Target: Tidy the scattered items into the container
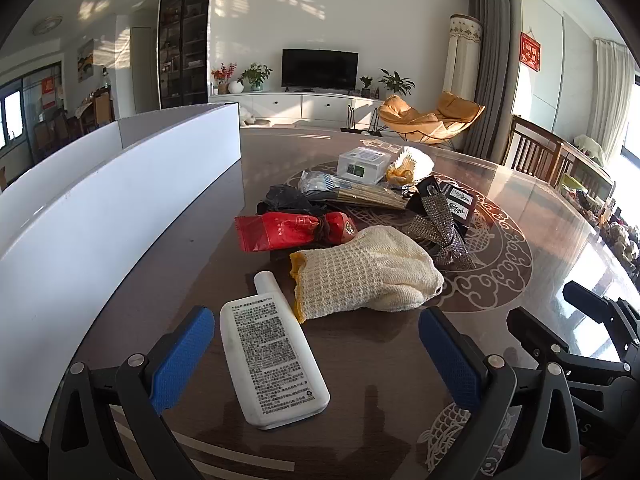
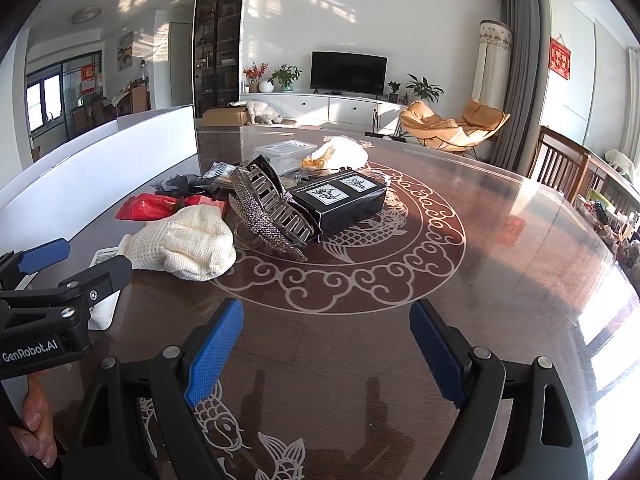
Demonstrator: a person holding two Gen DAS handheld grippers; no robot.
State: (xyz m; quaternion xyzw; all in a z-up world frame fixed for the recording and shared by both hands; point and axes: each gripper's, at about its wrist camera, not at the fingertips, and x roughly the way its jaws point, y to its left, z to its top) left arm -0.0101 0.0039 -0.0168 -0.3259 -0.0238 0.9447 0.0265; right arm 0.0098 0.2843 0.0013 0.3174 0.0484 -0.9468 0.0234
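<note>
Two claws spread wide, nothing gripped, above cluttered tabletop (image 2: 500,216).
Lower centre: left claw (image 1: 316,354) straddling rigid, probably slippery white bottle (image 1: 272,360); best pinched across flat sides.

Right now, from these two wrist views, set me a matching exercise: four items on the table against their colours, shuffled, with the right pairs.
Items
1. lotion bottle
2. knitted glove
3. snack packet
4. labelled box

Colours
A. black
B. white with dark print
C. red
D. cream with a yellow cuff

Pairs: 1-B, 2-D, 3-C, 4-A
</note>
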